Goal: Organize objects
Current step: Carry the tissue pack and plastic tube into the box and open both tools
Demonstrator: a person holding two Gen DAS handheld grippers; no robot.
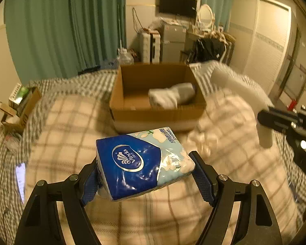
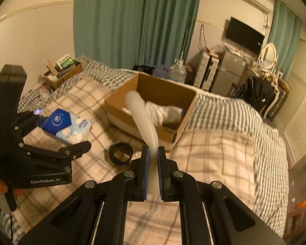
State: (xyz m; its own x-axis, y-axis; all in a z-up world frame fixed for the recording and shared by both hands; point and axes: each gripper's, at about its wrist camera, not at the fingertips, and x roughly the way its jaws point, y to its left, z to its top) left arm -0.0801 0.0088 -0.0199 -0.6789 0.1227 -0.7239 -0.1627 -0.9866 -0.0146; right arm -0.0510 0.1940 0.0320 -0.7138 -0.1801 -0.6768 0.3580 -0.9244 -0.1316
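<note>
A: The blue and white Vinda tissue pack (image 1: 144,164) in its plastic wrap sits between my left gripper (image 1: 145,176) fingers, pinched at both ends by the blue pads (image 1: 204,181), above the beige plaid blanket (image 1: 71,122). From the right wrist camera the same pack (image 2: 68,126) shows at the left, lifted over the bed.

B: And your right side?

A: My right gripper (image 2: 152,171) is nearly closed, clamped on the lower end of a long white translucent plastic tube (image 2: 142,122). The tube curves up and away, its far end over the near edge of the open brown cardboard box (image 2: 153,110). It is motion-blurred in both views.

B: What is in the box?

A: A rolled white and grey cloth bundle (image 1: 171,96) lies on its floor, toward the right wall. The box rests on the bed, beyond the tissue pack.

B: Anything else nearby?

A: A black ring-shaped band (image 2: 120,153) lies on the blanket just left of my right fingers, in front of the box.
</note>
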